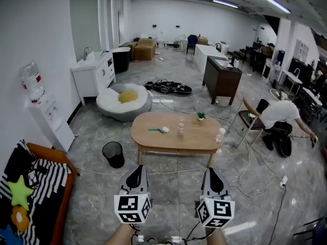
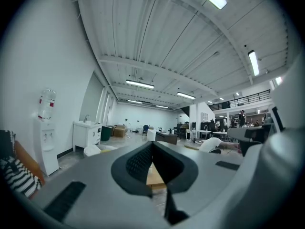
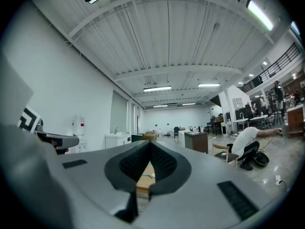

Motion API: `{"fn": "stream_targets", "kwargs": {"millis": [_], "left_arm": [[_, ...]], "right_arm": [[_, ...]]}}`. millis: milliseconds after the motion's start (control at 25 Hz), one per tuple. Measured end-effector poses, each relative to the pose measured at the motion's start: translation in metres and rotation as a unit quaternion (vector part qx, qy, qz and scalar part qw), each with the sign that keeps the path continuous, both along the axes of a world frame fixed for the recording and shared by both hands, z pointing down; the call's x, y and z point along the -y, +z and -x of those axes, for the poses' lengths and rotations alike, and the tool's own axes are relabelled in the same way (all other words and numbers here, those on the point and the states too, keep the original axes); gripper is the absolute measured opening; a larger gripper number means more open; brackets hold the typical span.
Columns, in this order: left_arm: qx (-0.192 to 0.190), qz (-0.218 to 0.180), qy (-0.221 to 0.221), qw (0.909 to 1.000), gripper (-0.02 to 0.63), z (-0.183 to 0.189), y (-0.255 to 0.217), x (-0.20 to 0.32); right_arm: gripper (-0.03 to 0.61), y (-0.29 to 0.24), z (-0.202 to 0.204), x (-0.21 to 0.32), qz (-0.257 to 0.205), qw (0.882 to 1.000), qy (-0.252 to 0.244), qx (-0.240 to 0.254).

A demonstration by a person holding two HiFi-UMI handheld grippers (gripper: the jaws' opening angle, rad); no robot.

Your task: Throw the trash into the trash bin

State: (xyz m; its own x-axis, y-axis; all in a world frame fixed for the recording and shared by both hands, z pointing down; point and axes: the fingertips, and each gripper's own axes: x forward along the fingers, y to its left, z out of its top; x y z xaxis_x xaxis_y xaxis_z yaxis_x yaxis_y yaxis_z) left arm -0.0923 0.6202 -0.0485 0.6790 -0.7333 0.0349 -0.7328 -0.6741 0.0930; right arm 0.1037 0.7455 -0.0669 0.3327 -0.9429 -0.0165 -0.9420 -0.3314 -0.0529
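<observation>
Left gripper (image 1: 137, 173), right gripper (image 1: 212, 173): jaws pressed together, nothing between them, both level. Black trash bin (image 1: 113, 154) on the floor at 11 o'clock from the left gripper. Oval table (image 1: 194, 138) at 12 o'clock, with white crumpled trash (image 1: 164, 129) on top.

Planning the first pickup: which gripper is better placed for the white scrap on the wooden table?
Left, probably: the left gripper lines up nearer the white scrap, and the trash bin stands on its side.
</observation>
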Motion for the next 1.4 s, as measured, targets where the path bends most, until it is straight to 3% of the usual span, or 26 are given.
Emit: {"fn": "stream_targets", "kwargs": {"millis": [200,280,440,720,880,960,1400], "left_arm": [[0.002,0.000,-0.004,1.0000,-0.008,0.003,0.001,-0.001],[0.002,0.000,-0.006,1.0000,-0.008,0.003,0.001,-0.001],[0.001,0.000,-0.010,1.0000,-0.008,0.008,0.001,0.001],[0.005,0.005,-0.012,0.9999,-0.008,0.013,0.003,0.005],[0.004,0.006,-0.013,0.9999,-0.008,0.017,0.003,0.009],[0.004,0.007,-0.013,0.9999,-0.008,0.019,0.005,0.011],[0.006,0.010,-0.006,0.9999,-0.008,0.038,0.012,0.046]], "right_arm": [[0.002,0.001,0.000,0.001,0.000,1.000,-0.007,0.002],[0.082,0.002,0.001,0.002,-0.001,1.000,-0.015,0.006],[0.107,0.001,0.002,0.003,-0.001,1.000,-0.013,0.001],[0.429,-0.010,-0.001,0.004,-0.029,1.000,-0.006,-0.004],[0.554,-0.013,-0.002,0.005,-0.032,0.999,0.003,-0.016],[0.586,-0.012,-0.002,0.004,-0.035,0.999,0.009,-0.019],[0.588,-0.001,0.004,0.026,-0.024,0.999,0.031,-0.009]]}}
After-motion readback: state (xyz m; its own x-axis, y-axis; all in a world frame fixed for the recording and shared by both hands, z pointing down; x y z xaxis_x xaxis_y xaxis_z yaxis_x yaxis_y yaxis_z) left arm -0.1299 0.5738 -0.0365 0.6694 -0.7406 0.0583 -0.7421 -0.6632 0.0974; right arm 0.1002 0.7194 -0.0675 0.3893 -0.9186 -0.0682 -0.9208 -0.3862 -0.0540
